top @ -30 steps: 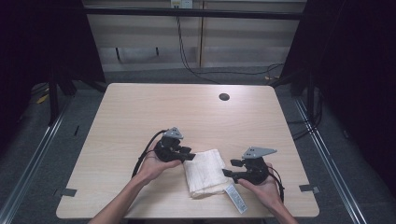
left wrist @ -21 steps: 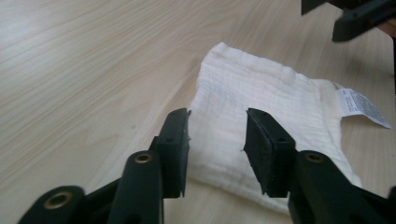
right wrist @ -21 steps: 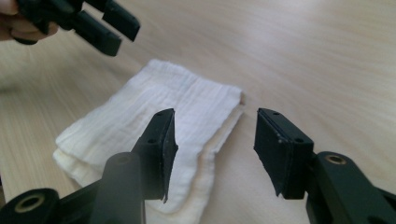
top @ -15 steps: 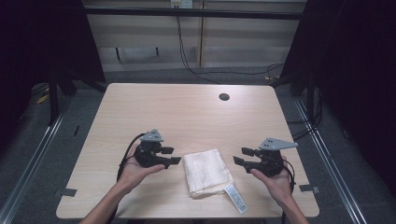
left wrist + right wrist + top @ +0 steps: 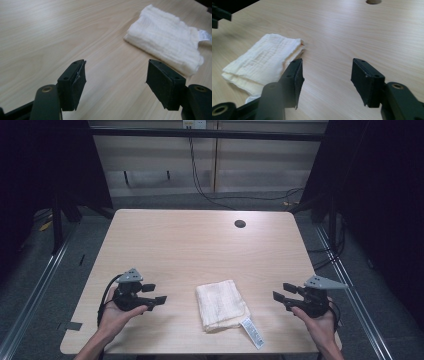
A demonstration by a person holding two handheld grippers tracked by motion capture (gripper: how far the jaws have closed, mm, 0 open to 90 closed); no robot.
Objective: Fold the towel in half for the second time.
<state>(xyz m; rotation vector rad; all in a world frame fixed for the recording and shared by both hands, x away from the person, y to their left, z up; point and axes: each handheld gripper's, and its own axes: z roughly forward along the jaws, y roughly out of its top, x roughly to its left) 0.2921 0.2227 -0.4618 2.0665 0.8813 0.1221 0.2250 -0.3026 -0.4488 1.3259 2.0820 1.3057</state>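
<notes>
A folded white towel (image 5: 221, 306) with a printed label (image 5: 252, 333) lies flat near the table's front edge, between my two hands. My left gripper (image 5: 157, 295) hovers to the towel's left, a gap away from it. Its jaws have just been opening and stand wide with nothing between them. In the left gripper view (image 5: 115, 77) the towel (image 5: 167, 40) lies ahead to the right. My right gripper (image 5: 281, 292) is off to the towel's right, its jaws also just opening, empty. In the right gripper view (image 5: 327, 75) the towel (image 5: 264, 62) lies to the left.
The light wooden table (image 5: 200, 250) has a round cable hole (image 5: 240, 224) at its far right. Dark floor, metal rails and cables surround the table. The left gripper's dark tip (image 5: 219, 15) shows at the top left of the right gripper view.
Both hands have drawn away from the towel, the left one leftward and the right one rightward. The left jaws have opened wide. The towel stays folded on the table.
</notes>
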